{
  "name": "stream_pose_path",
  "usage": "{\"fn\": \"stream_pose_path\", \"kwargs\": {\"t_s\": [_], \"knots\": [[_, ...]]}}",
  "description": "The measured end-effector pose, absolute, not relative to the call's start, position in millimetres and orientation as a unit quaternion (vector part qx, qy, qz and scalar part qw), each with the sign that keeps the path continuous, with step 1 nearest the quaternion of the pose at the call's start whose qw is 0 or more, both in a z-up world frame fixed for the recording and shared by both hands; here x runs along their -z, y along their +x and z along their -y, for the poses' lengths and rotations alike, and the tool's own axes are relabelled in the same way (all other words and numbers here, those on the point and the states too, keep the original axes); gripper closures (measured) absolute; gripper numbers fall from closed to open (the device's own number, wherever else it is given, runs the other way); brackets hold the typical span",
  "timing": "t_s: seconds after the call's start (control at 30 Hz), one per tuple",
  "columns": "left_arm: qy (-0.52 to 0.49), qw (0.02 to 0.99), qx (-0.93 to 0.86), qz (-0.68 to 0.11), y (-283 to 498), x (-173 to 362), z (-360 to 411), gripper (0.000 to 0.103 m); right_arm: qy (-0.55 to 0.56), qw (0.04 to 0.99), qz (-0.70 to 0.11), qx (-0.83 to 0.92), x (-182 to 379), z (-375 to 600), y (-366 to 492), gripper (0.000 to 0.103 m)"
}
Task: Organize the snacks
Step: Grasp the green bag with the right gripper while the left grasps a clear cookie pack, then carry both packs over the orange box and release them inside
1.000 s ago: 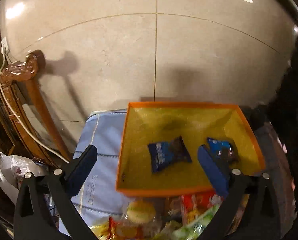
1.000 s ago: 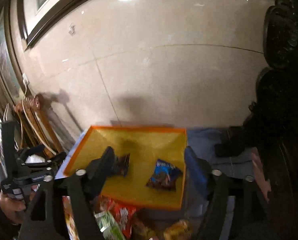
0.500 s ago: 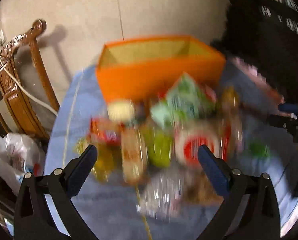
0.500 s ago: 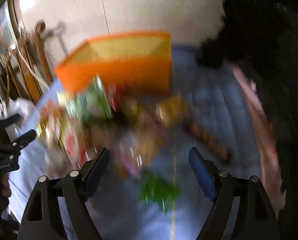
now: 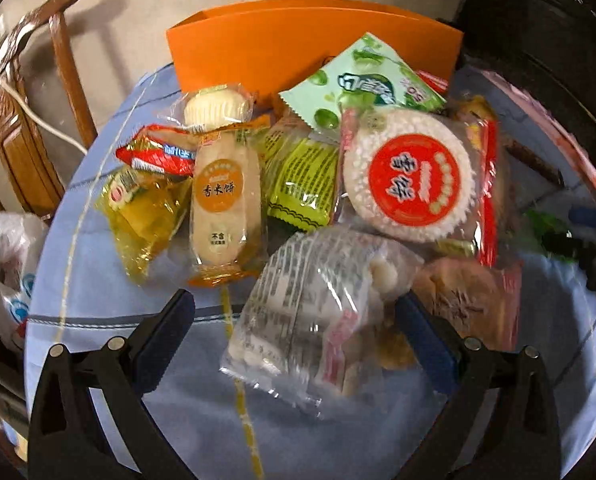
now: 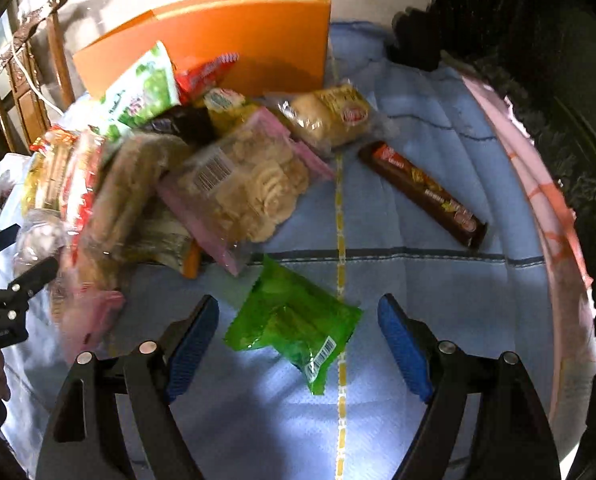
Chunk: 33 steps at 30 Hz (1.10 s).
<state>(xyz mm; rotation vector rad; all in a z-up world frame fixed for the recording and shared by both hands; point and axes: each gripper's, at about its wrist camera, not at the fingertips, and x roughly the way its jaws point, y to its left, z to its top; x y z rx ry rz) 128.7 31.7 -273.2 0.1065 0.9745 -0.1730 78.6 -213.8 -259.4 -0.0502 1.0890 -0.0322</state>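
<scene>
On the blue quilted cloth (image 6: 437, 280) lies your heap of snacks (image 5: 337, 184), piled against the near wall of the orange box (image 5: 298, 52). Between your left gripper's (image 5: 294, 328) blue pads sits a clear packet with printed text (image 5: 313, 312); the pads stand wide apart and no contact with the wrapper can be made out. Beyond it lie a round rice cracker with a red label (image 5: 413, 176), an oval rice cake in an orange-trimmed wrapper (image 5: 224, 204), a yellow-green packet (image 5: 301, 180) and a pale green pea packet (image 5: 361, 84) leaning on the box. Your right gripper (image 6: 298, 340) hangs over a bright green packet (image 6: 294, 320) that lies apart from the heap, near the yellow stripe (image 6: 341, 216); its jaws are spread well wider than the packet, its pads clear of the wrapper on both sides. Farther out, a brown chocolate bar (image 6: 421, 192) lies alone to the right, and a clear bag of pale biscuits (image 6: 250, 184) rests at the heap's edge. A carved wooden chair (image 5: 26, 100) stands left of the cloth.
</scene>
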Motion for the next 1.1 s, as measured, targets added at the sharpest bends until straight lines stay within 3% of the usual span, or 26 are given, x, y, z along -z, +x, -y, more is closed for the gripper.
{"fn": "stream_pose_path", "kwargs": {"t_s": [0.03, 0.07, 0.1, 0.13, 0.33, 0.77, 1.1], "knots": [[0.042, 0.879, 0.084, -0.467, 129, 274, -33, 0.009, -0.018, 0.852, -0.524, 0.014, 263, 215, 81, 0.033], [0.033, 0.879, 0.091, -0.468, 130, 275, -33, 0.018, -0.01, 0.848, -0.53, 0.009, 267, 216, 82, 0.055], [0.017, 0.873, 0.112, -0.474, 131, 275, -34, 0.036, -0.008, 0.846, -0.532, 0.004, 269, 217, 82, 0.061], [0.011, 0.873, 0.114, -0.474, 131, 275, -35, 0.044, -0.008, 0.848, -0.53, 0.003, 267, 217, 80, 0.063], [-0.027, 0.868, 0.124, -0.48, 129, 271, -48, 0.055, 0.011, 0.852, -0.523, -0.007, 257, 222, 75, 0.068], [-0.067, 0.885, 0.138, -0.439, 117, 214, -64, 0.056, 0.05, 0.886, -0.458, -0.05, 195, 220, 63, 0.069], [-0.058, 0.901, 0.113, -0.415, 166, 143, -48, 0.056, 0.022, 0.926, -0.367, -0.091, 92, 189, 100, 0.069]]}}
